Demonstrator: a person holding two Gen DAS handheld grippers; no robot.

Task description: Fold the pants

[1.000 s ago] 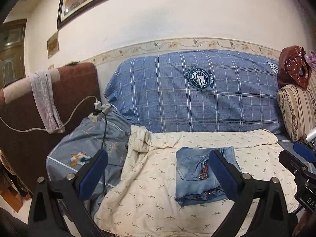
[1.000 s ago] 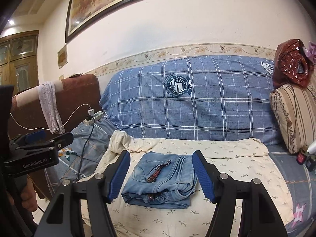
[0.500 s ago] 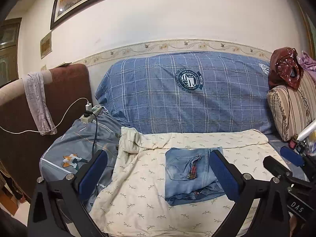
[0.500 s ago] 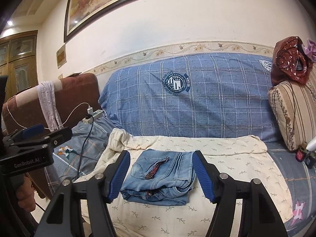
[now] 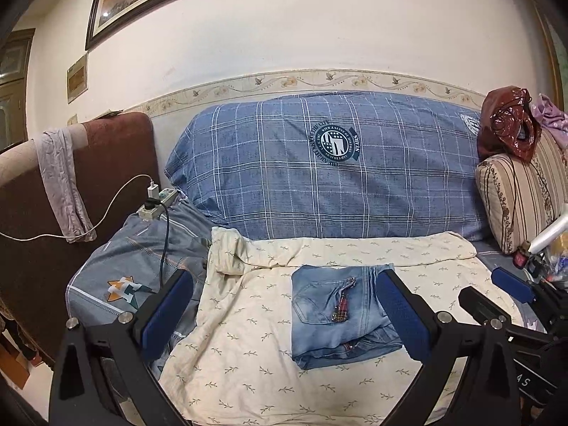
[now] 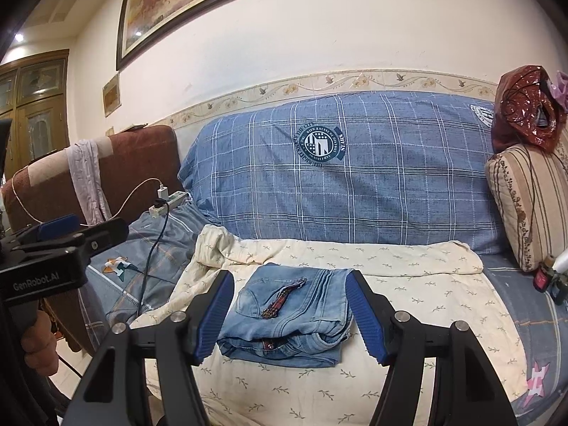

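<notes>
Obs: my left gripper (image 5: 284, 312) is held off the surface, pads wide apart, nothing between them that they touch. My right gripper (image 6: 289, 314) likewise: pads spread, gripping nothing. In the right wrist view the left unit shows at the far left edge with part of my hand (image 6: 37, 348) on its handle.

The pants (image 6: 289, 314), light blue denim, lie folded into a compact bundle on the cream leaf-print sheet (image 6: 426, 284) that covers the sofa seat. Back pocket faces up; a small plaid strip lies across the top of the bundle. Folded layers show at the near edge. Neither gripper touches the denim; in the right view the bundle sits framed between the two blue pads, but beyond them.

Surroundings: blue checked cover (image 5: 319, 177) over the sofa back behind the sheet. Striped cushion (image 5: 514, 195) at the right end, red shiny bag (image 5: 511, 124) on top of it. Power strip (image 5: 156, 202) with a white charger cable at the left, near the brown armrest (image 5: 117, 163)
</notes>
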